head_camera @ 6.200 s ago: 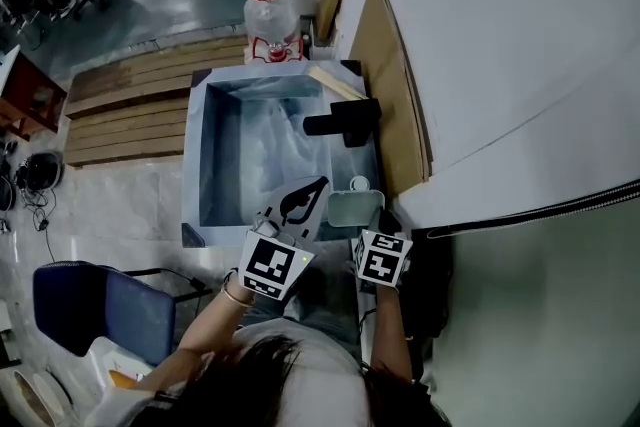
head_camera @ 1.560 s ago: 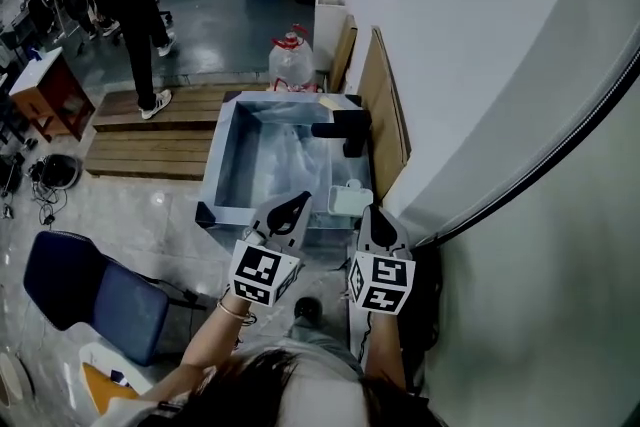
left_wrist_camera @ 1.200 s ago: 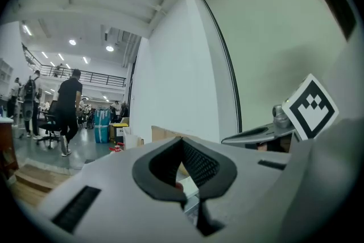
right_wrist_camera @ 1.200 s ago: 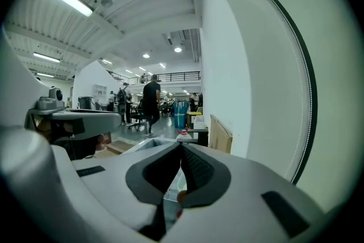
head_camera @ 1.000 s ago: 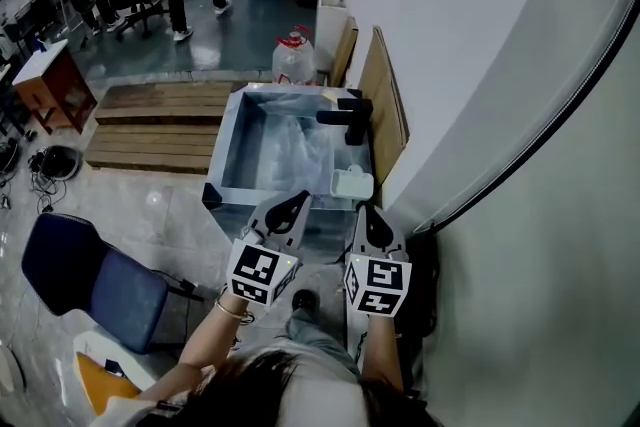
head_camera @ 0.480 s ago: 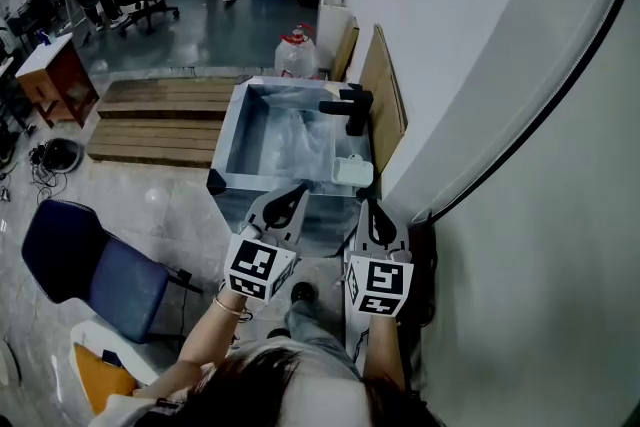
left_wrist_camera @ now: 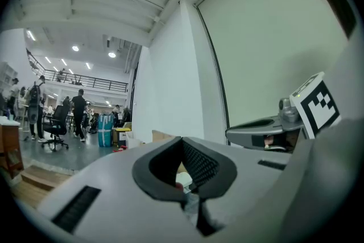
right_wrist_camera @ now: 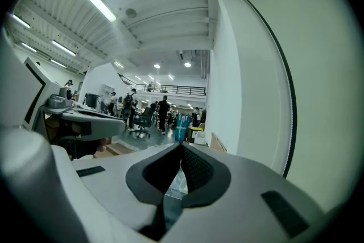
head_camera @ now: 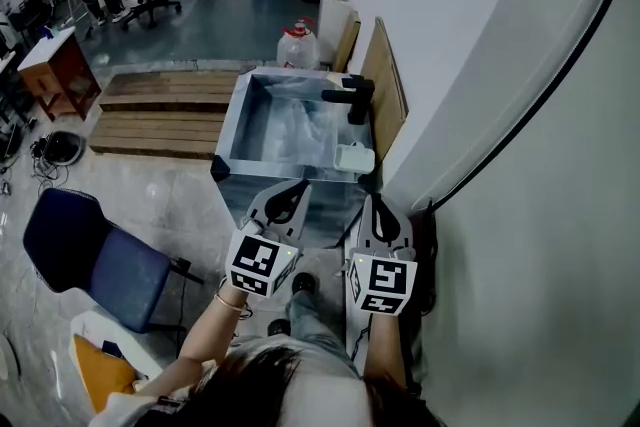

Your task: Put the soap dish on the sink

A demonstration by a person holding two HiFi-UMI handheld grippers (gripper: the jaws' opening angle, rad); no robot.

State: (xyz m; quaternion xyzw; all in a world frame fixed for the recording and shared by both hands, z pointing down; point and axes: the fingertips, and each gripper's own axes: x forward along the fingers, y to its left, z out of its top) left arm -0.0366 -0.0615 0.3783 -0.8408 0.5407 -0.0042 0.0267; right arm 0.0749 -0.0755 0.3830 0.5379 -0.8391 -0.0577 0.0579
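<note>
The pale soap dish (head_camera: pixel 356 157) rests on the right rim of the steel sink (head_camera: pixel 232 137), near the front corner and in front of the black faucet (head_camera: pixel 349 99). Both grippers hover below the sink's front edge, apart from the dish. My left gripper (head_camera: pixel 296 189) is shut with nothing in it. My right gripper (head_camera: pixel 375 206) is shut and empty too. In the left gripper view the left gripper (left_wrist_camera: pixel 182 140) has its jaws pressed together, and the right gripper's body (left_wrist_camera: pixel 267 129) shows beside it. The right gripper (right_wrist_camera: pixel 181 147) shows the same in its own view.
A white wall (head_camera: pixel 480 65) runs along the right, with cardboard sheets (head_camera: pixel 385 85) leaning behind the sink. A water jug (head_camera: pixel 297 46) stands beyond the sink, wooden pallets (head_camera: pixel 160 105) lie to its left, and a blue chair (head_camera: pixel 90 260) is at the lower left.
The right gripper let go of the soap dish, which stays on the sink's rim. Both grippers have drawn back from the sink. People in the background have walked on.
</note>
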